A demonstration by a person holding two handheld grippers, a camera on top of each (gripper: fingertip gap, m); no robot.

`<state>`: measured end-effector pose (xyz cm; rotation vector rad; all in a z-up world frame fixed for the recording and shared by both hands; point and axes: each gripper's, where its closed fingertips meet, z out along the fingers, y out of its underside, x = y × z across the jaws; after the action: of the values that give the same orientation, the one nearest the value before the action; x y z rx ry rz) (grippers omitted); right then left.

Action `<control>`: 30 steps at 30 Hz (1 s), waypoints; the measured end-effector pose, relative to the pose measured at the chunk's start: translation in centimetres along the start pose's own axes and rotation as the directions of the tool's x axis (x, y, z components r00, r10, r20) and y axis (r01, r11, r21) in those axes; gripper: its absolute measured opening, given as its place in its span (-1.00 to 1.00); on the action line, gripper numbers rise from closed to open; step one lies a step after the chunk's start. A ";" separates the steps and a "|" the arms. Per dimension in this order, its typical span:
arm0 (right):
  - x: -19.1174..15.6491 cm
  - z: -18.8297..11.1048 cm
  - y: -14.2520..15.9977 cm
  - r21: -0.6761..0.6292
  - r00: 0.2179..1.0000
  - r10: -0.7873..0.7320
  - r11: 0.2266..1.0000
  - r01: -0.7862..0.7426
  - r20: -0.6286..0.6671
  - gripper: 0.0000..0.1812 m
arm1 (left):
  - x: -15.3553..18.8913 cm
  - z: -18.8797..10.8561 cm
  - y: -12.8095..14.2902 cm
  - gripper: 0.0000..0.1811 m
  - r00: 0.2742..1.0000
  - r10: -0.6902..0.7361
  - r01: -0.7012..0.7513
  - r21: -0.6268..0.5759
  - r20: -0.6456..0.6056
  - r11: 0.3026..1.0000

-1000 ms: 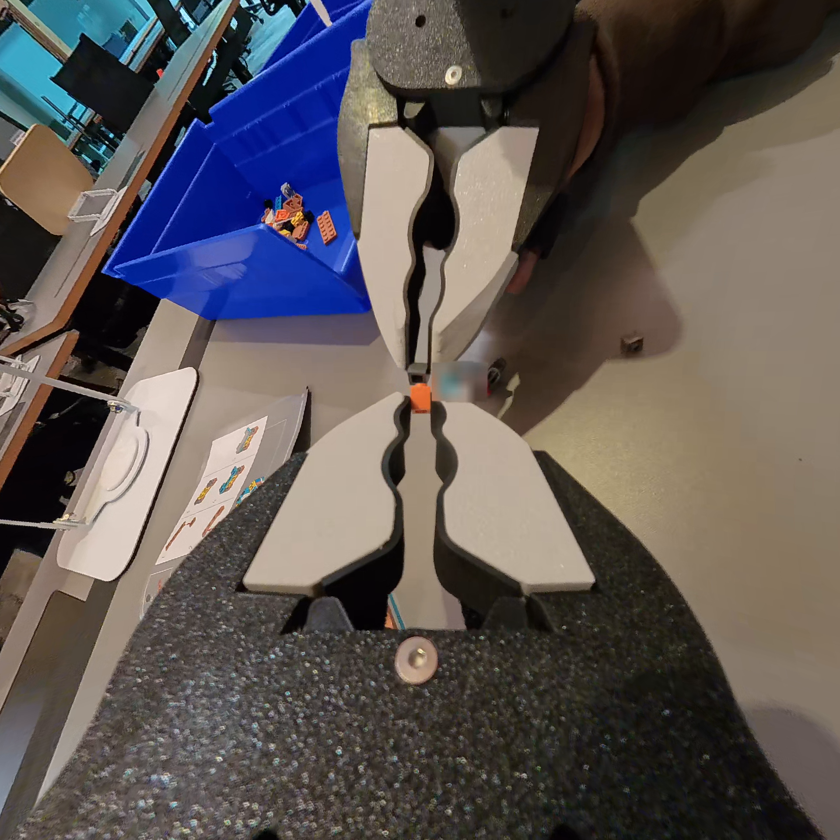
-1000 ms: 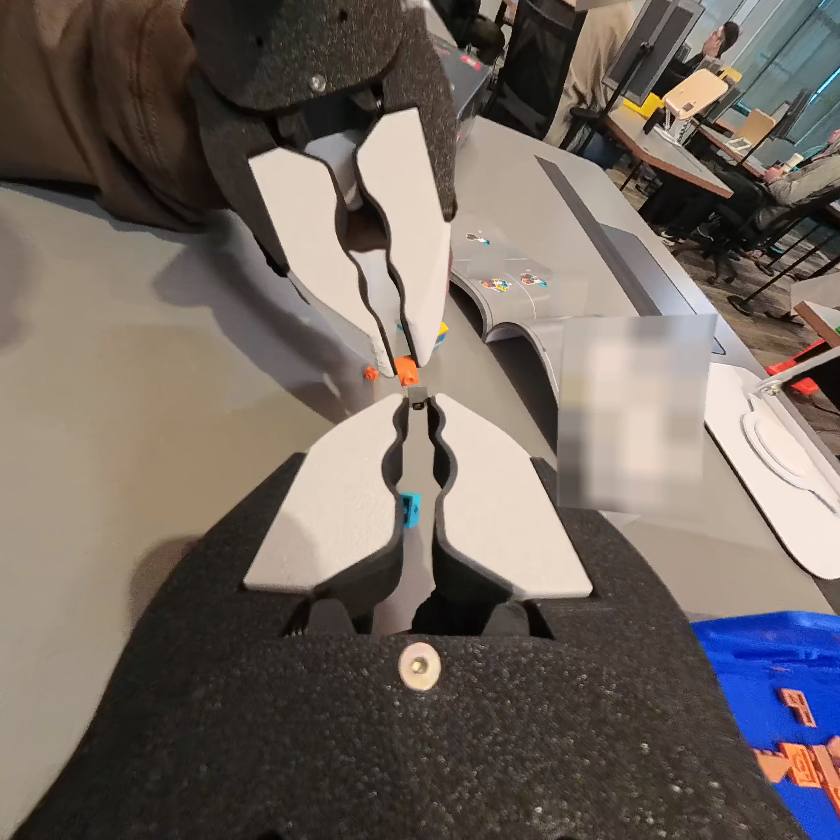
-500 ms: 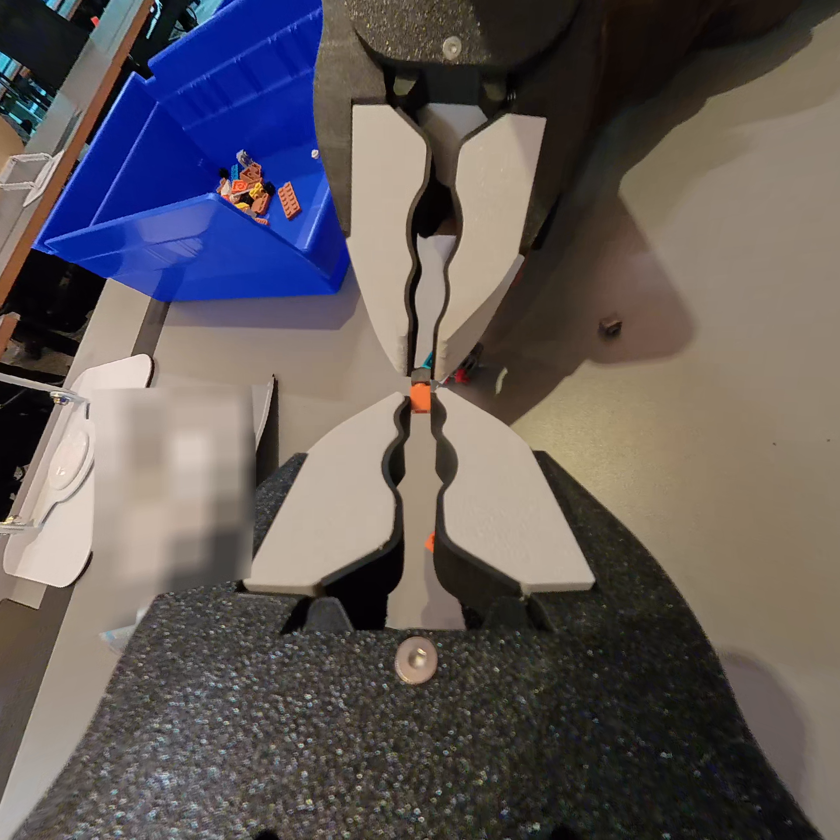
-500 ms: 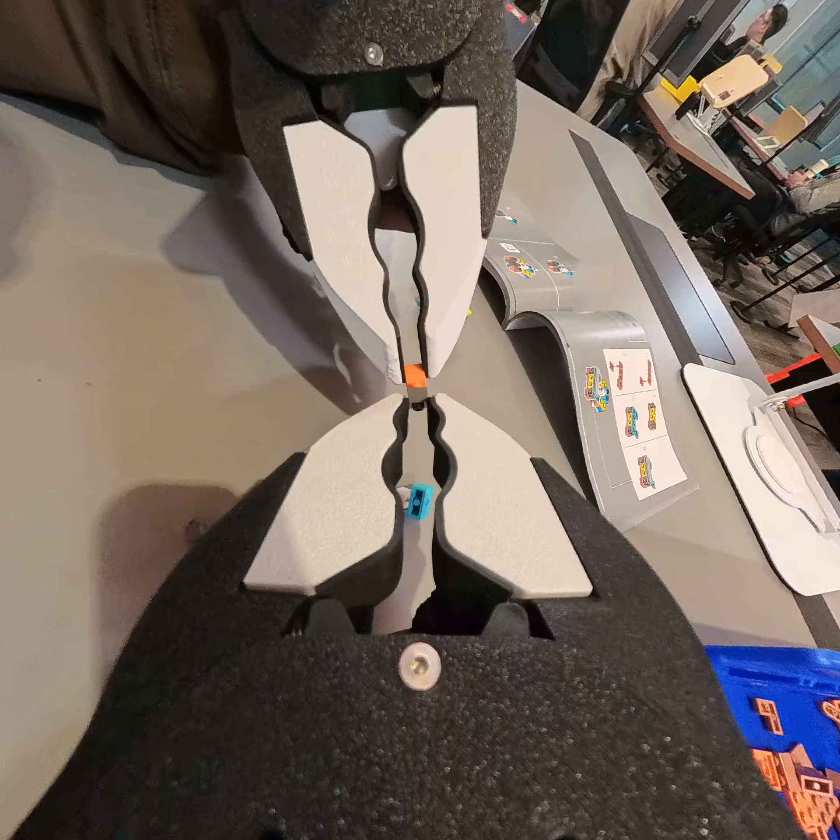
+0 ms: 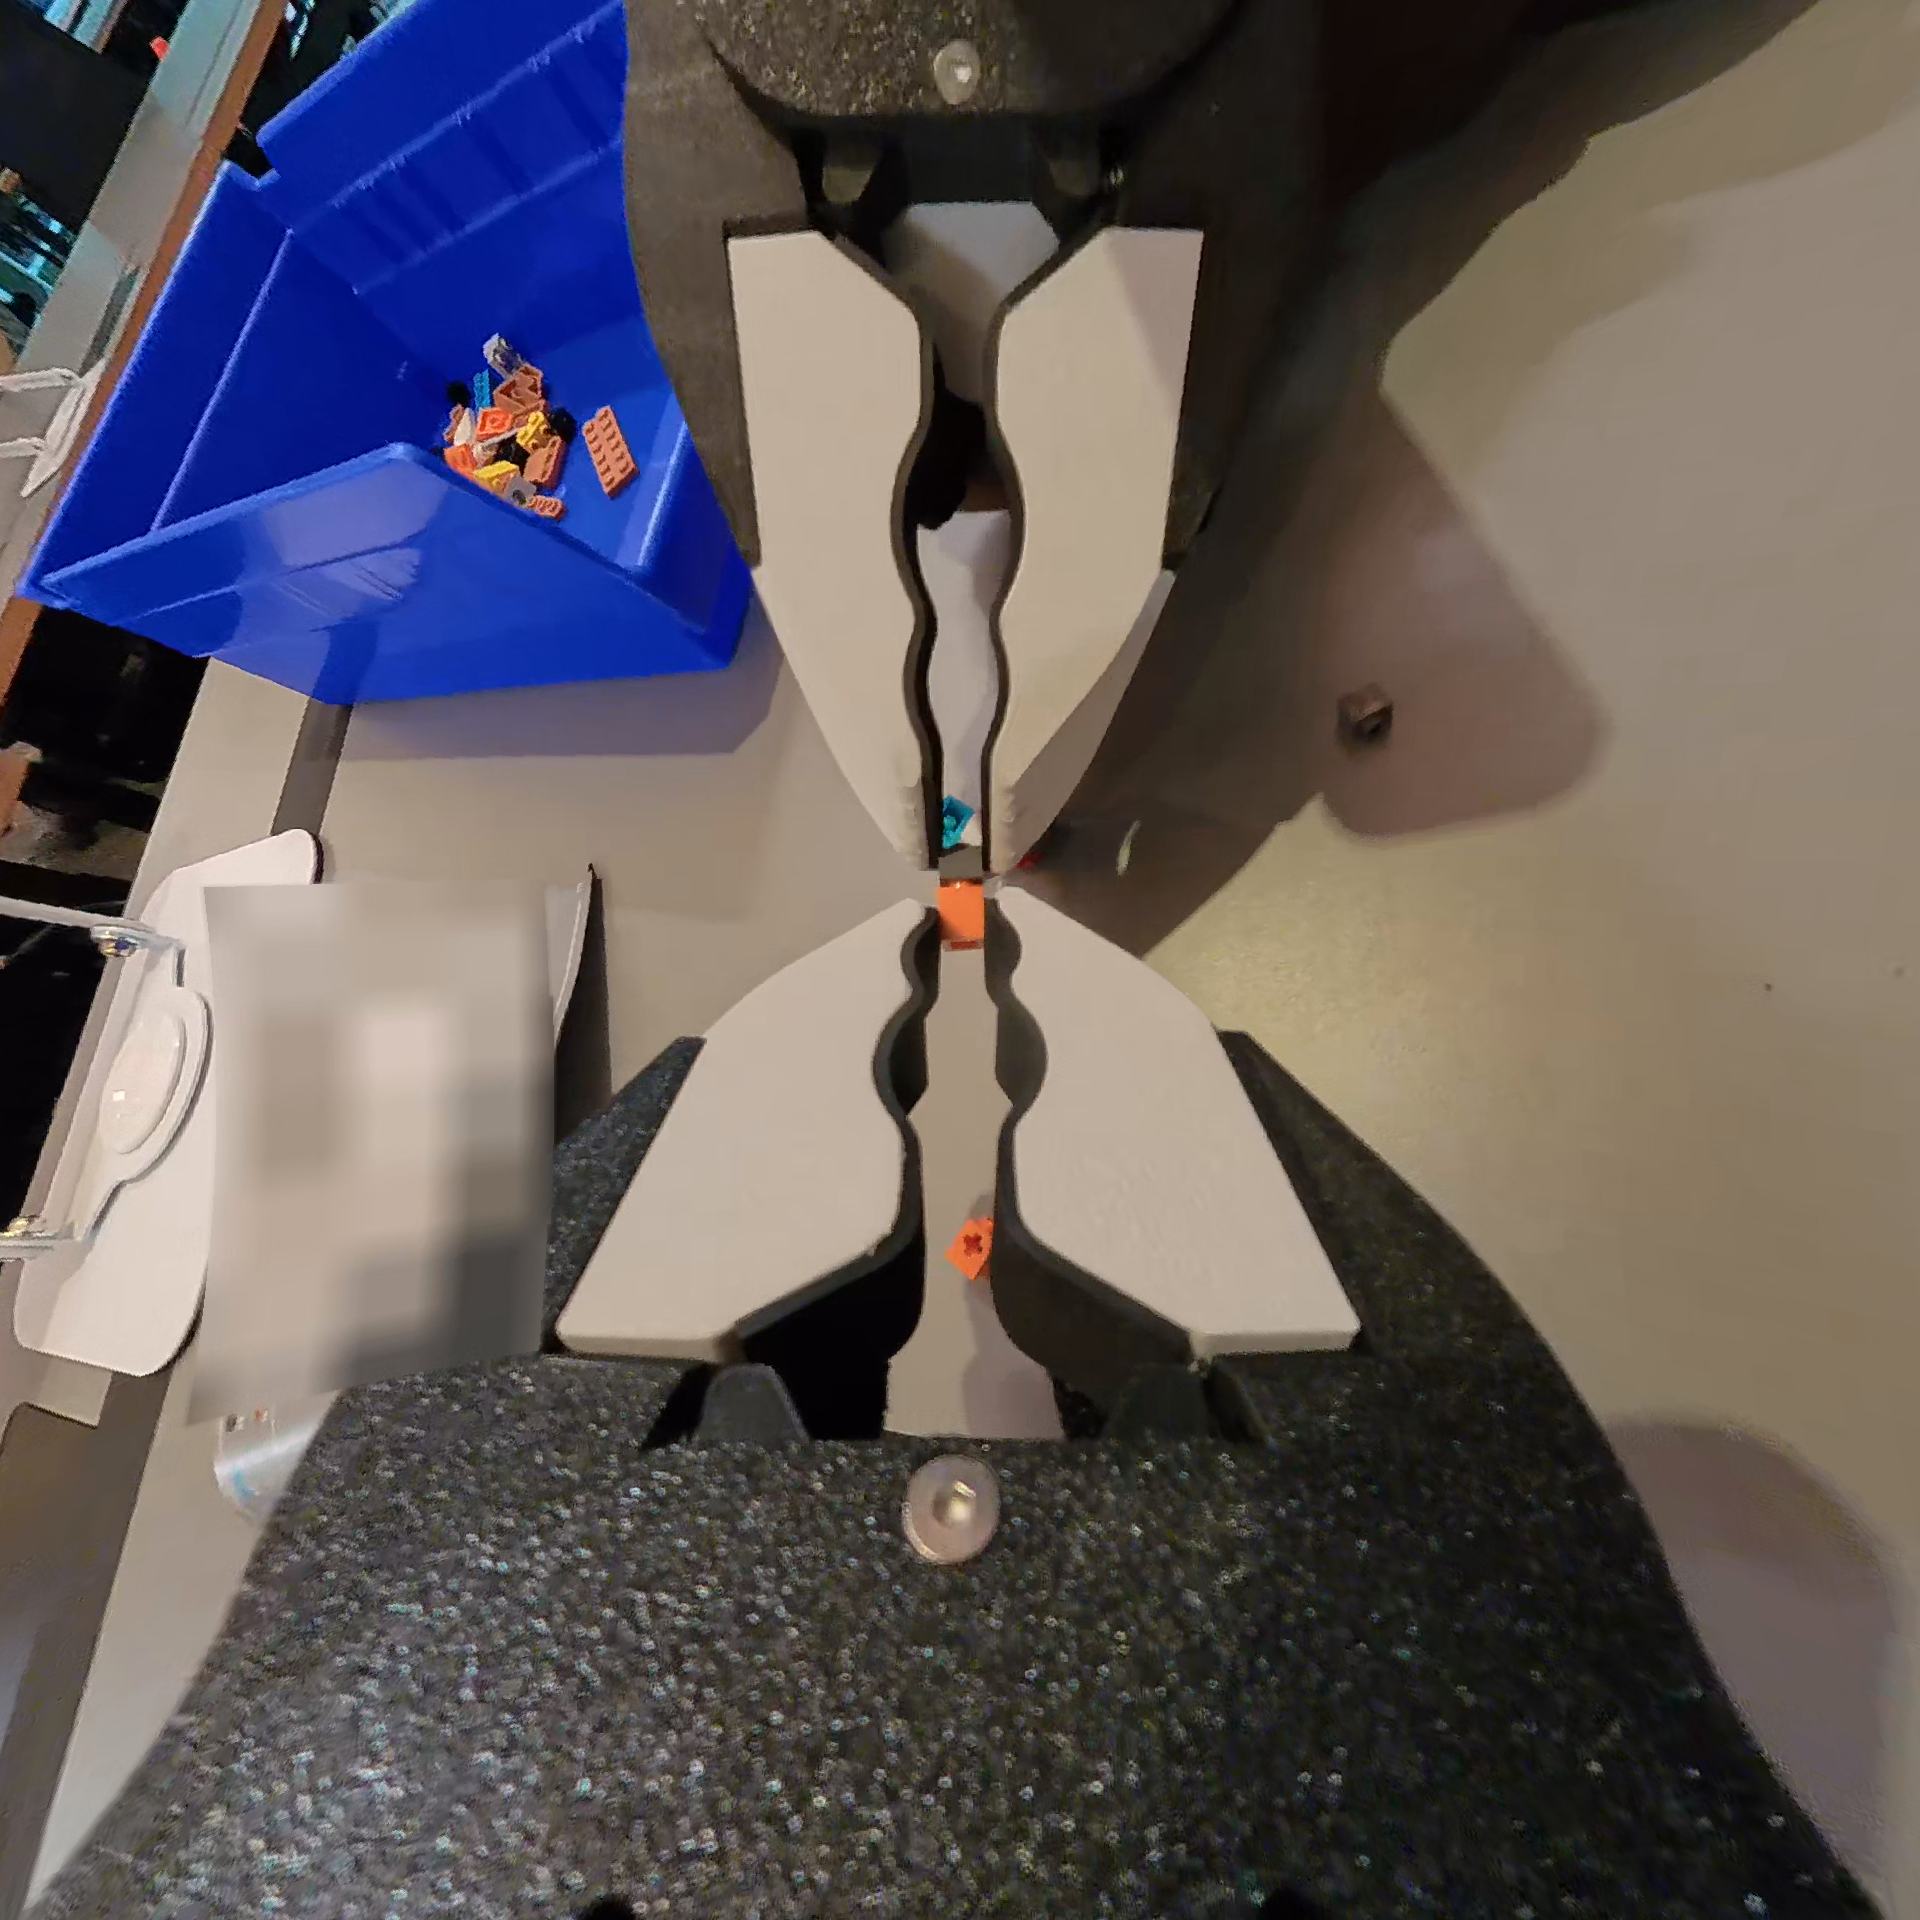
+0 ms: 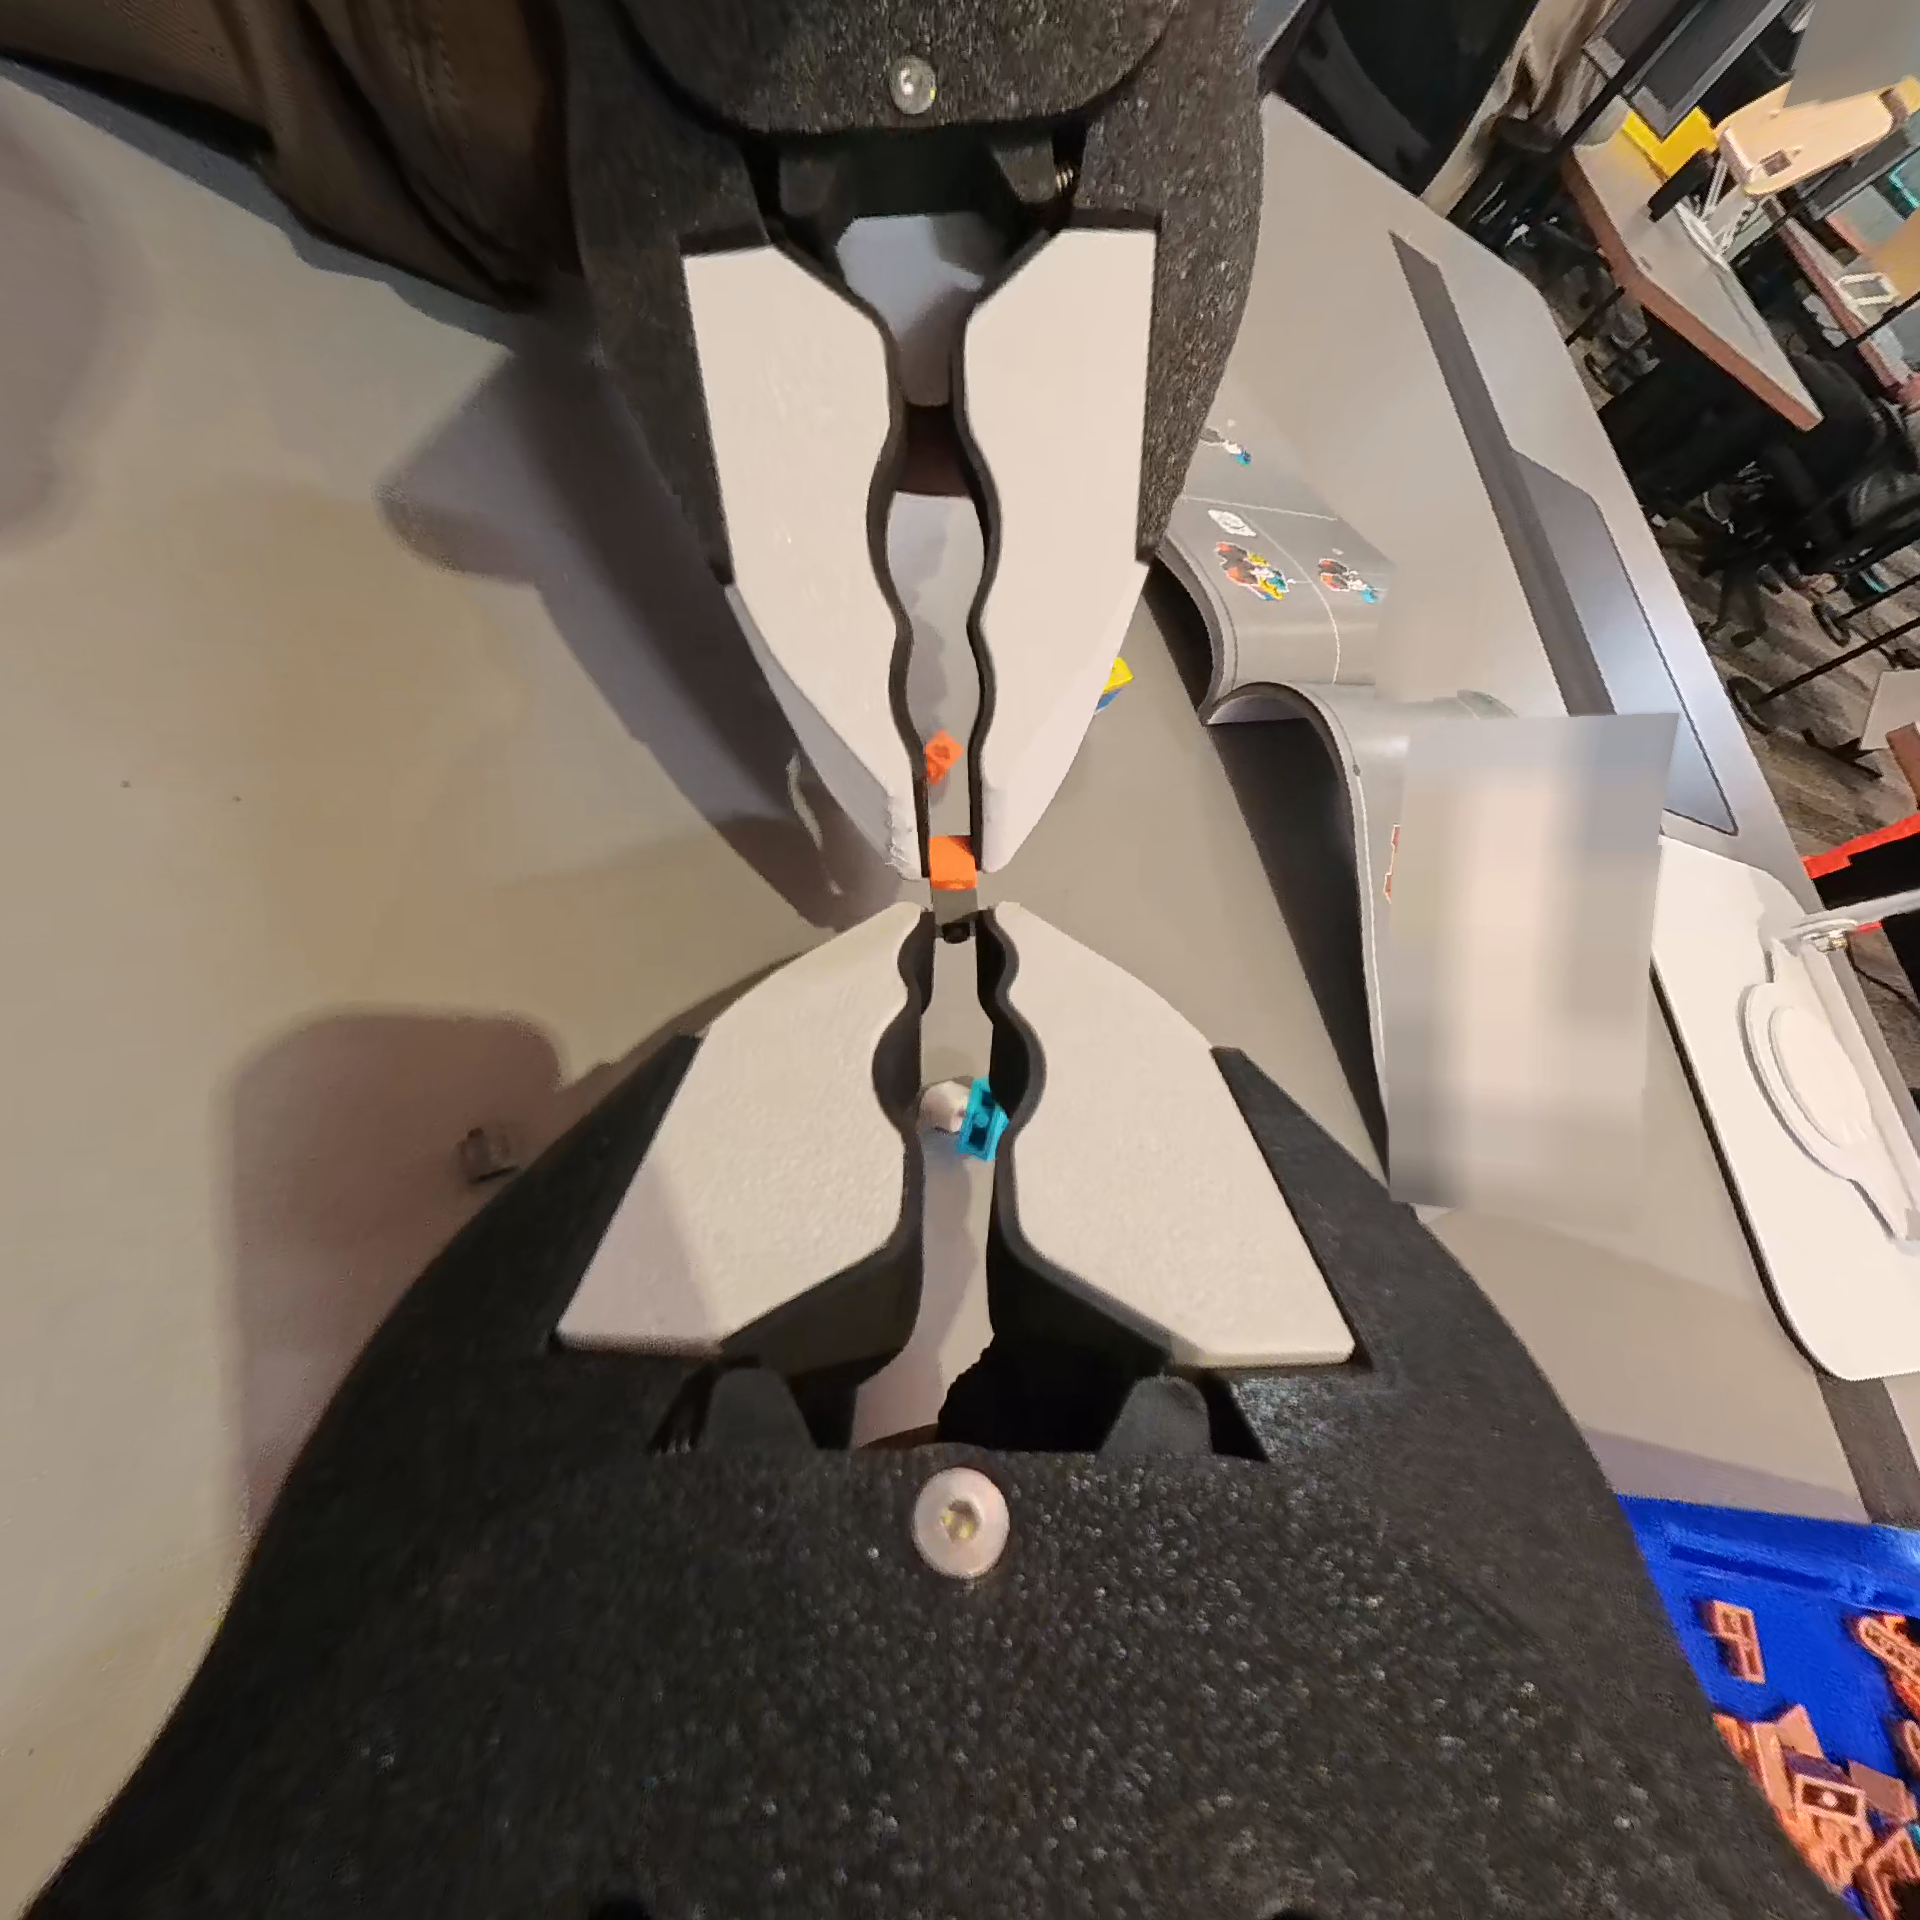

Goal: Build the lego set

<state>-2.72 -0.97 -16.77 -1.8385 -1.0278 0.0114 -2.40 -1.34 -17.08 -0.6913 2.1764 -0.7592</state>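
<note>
Left wrist view shows the left gripper (image 5: 958, 920) closed on a small orange brick (image 5: 958, 911) at its fingertips, held above the grey table (image 5: 1558, 1091). Facing it tip to tip from the far side, the right gripper (image 5: 961, 860) is closed on a small dark grey piece (image 5: 961, 862), which touches the orange brick's far face. Both pieces sit in one line along the grippers' shared axis, running near to far; neither looks clearly longer one way than another, so I cannot tell a long axis. From the right wrist view the same join appears reversed: the right gripper (image 6: 953, 914) pinches the grey piece (image 6: 953, 911) near, and the left gripper (image 6: 951, 857) holds the orange brick (image 6: 951, 857) just beyond it.

On the table below lie loose pieces: an orange one (image 5: 969, 1244) between the left gripper's fingers in view, a teal one (image 6: 981, 1120) under the right gripper, and a small dark piece (image 5: 1363, 715) well apart to the right. A blue bin (image 5: 416, 603) stands far left with a heap of mostly orange bricks (image 5: 514, 431) inside. An open booklet (image 6: 1299, 623) and a white plate-like stand (image 6: 1808, 1091) lie to the right in the right wrist view. Beyond the table, other desks (image 6: 1683, 281) and chairs fill an office-like room.
</note>
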 end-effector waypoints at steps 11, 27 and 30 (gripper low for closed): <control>-0.1 0.2 0.2 -0.014 0.999 0.047 0.999 -0.046 0.014 -0.93 | 0.1 0.1 -0.1 -0.92 1.000 0.019 -0.019 0.002 0.009 1.000; 0.5 -1.9 -3.2 0.267 0.976 0.194 0.939 -0.215 0.103 -0.93 | -1.2 -2.8 -3.3 -0.92 0.994 -0.099 0.107 0.358 -0.041 0.927; -1.0 -0.8 -3.8 0.259 0.973 0.170 0.944 -0.205 0.154 -0.92 | -0.1 -2.9 -5.5 -1.00 0.987 -0.100 0.145 0.443 -0.123 0.885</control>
<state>-5.46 -1.68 -13.88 -1.6903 -0.8857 0.3753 -3.18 -4.13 -11.60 -0.5587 1.9428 -1.3374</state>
